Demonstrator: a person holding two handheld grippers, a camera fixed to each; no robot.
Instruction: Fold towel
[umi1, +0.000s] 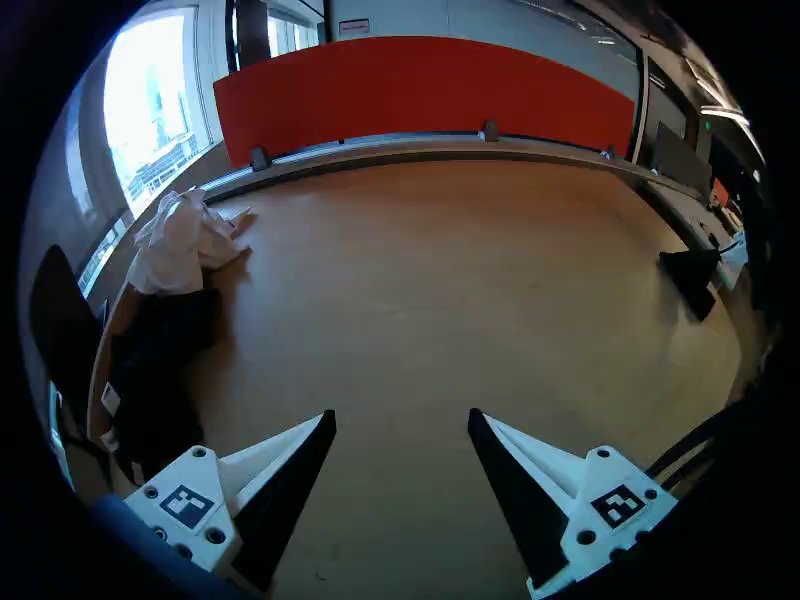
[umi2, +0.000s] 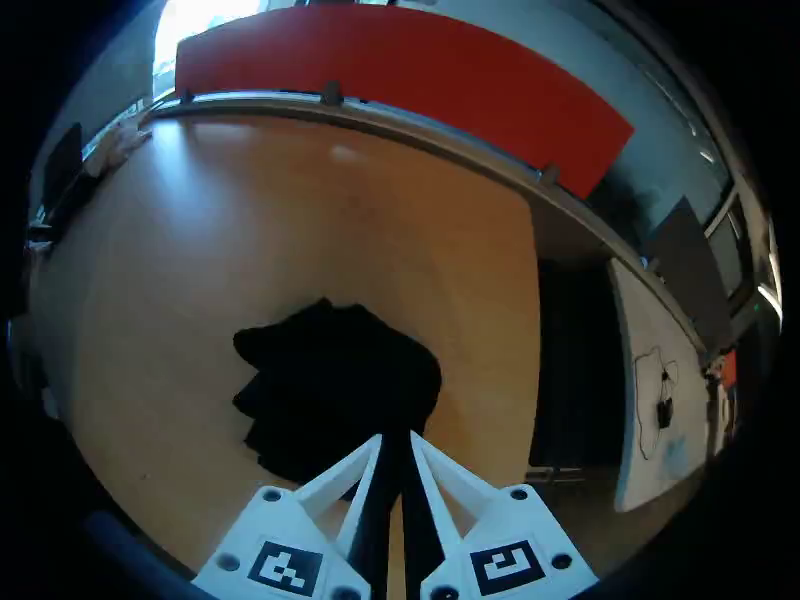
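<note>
Folding looks barely begun from where I stand: the black towel (umi2: 340, 390) lies in a crumpled heap on the table (umi2: 300, 200), just ahead of the right tongs (umi2: 396, 436), with no straight edge or neat layer to be seen. Those tongs are closed nearly to nothing, the 2 fingers almost touching, and their tips sit over the near edge of the towel. The cloth and the inner faces of the fingers are both black, so I cannot tell whether any cloth is nipped between them. The left tongs (umi1: 401, 414) are spread wide with nothing between them, hanging over bare wood. Off to their left lie a white cloth (umi1: 180, 240), bunched up farther ahead, and a dark pile (umi1: 160, 370) nearer; neither is touched. Beyond both tongs a red panel (umi1: 420, 85) runs along the table's far edge. By my reckoning 0 folds are made: the towel wants spreading flat first, then 2 corners taken, 1 in each tongs, and the fold carried over. All of that is left to do.
</note>
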